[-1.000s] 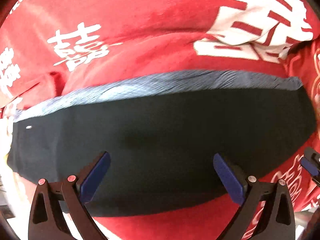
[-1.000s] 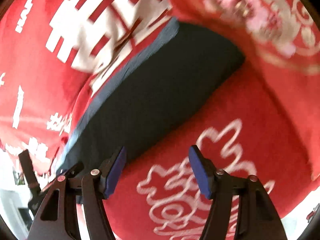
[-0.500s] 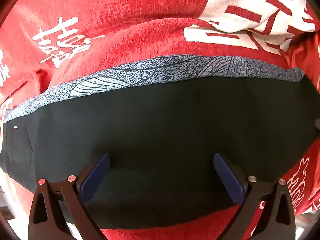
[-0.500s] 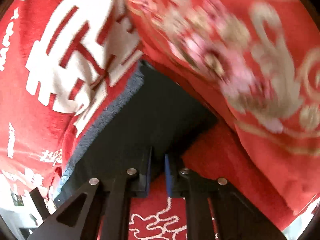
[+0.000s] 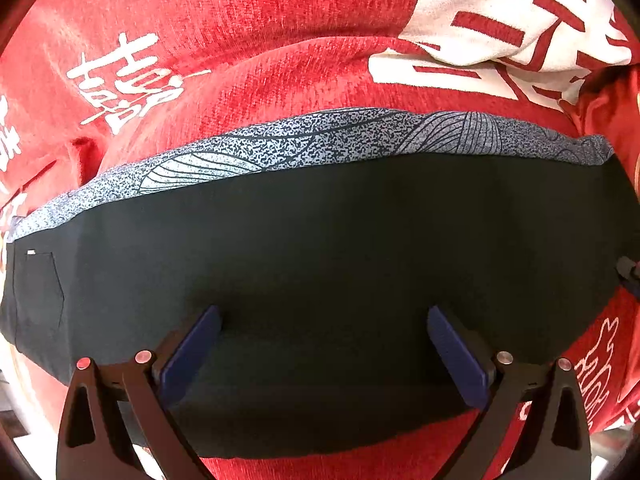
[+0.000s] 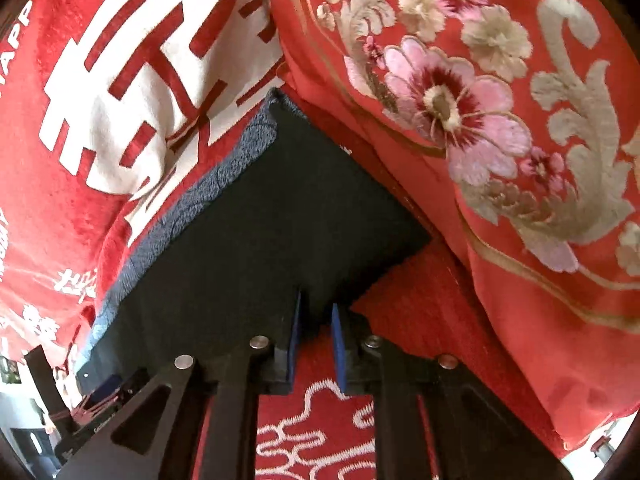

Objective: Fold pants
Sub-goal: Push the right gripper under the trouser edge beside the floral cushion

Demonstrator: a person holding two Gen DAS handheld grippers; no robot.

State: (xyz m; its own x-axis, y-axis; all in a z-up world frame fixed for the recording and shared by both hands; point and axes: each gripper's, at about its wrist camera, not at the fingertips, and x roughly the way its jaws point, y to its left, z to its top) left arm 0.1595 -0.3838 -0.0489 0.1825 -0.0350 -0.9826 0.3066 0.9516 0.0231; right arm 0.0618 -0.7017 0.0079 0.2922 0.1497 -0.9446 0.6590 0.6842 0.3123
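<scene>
Dark navy pants [image 5: 340, 248] with a grey patterned strip along the far edge lie flat on a red bedspread. My left gripper [image 5: 324, 352] is open, its blue pads straddling the near edge of the pants. In the right wrist view the pants [image 6: 256, 224] run away to the upper left. My right gripper [image 6: 314, 336] is nearly closed, its blue pads pinching the near edge of the dark fabric.
The red bedspread [image 5: 248, 32] has white characters on it. A red embroidered pillow [image 6: 480, 112] with pink flowers lies against the right end of the pants. The left gripper shows at the lower left of the right wrist view [image 6: 96, 392].
My right gripper moved forward to the pants' edge and closed from wide open to a narrow pinch. My left gripper moved closer over the pants and stayed open.
</scene>
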